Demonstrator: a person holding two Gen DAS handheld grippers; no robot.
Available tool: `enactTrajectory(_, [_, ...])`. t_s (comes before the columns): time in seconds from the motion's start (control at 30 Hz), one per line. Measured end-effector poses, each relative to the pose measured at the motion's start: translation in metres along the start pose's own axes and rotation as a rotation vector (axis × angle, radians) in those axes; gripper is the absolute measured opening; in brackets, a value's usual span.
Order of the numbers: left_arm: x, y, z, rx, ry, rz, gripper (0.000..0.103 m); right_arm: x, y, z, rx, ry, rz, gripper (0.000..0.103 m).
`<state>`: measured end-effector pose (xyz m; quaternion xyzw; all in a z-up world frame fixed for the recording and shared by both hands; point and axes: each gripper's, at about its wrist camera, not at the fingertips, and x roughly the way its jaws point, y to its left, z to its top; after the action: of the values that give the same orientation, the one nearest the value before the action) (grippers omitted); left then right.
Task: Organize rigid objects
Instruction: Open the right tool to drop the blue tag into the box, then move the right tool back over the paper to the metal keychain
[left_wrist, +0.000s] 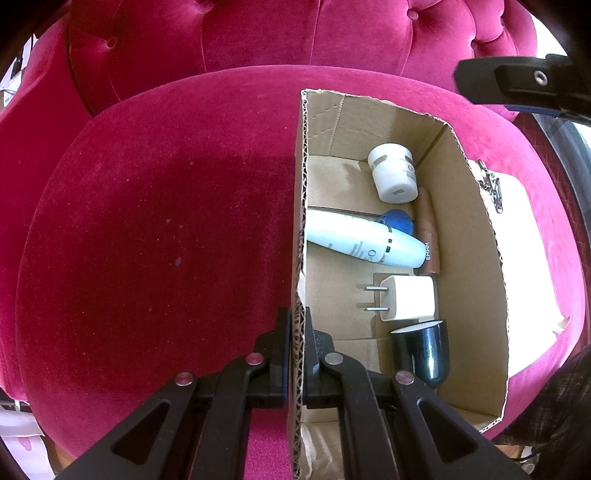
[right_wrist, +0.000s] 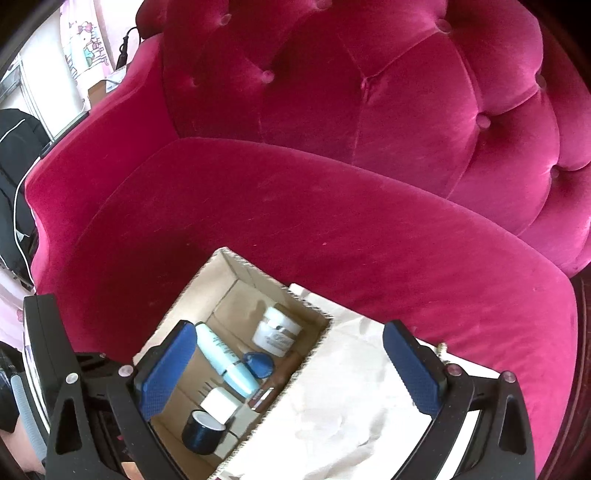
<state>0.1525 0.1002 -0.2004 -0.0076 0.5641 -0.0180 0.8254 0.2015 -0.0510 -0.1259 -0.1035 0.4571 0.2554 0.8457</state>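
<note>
Left gripper (left_wrist: 297, 332) pinches cardboard box (left_wrist: 476, 236) wall (right gripper (right_wrist: 291, 365) agape).

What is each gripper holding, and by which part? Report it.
The left gripper is shut on the brown cardboard box, pinching the top edge of its side wall. The right gripper is open and holds nothing.

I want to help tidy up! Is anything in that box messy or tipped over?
Mostly tidy. Inside the brown cardboard box, the tall pale blue bottle lies on its side, slanted across the floor, and the dark shiny cup is tipped over. A small metal chain sits outside the box on the white paper.
</note>
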Motion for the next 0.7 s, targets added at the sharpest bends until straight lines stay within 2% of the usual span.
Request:
enactTrajectory(0.47, [0.0,0.0,0.0,0.002,-0.001,0.002,0.004,-0.014,-0.07,-0.019,0.105,0.004,-0.101,0.103])
enactTrajectory(0.7, [-0.001,0.0,0.0,0.0,-0.001,0.003,0.004,-0.002,-0.105,-0.037,0.164,0.027,-0.162,0.103])
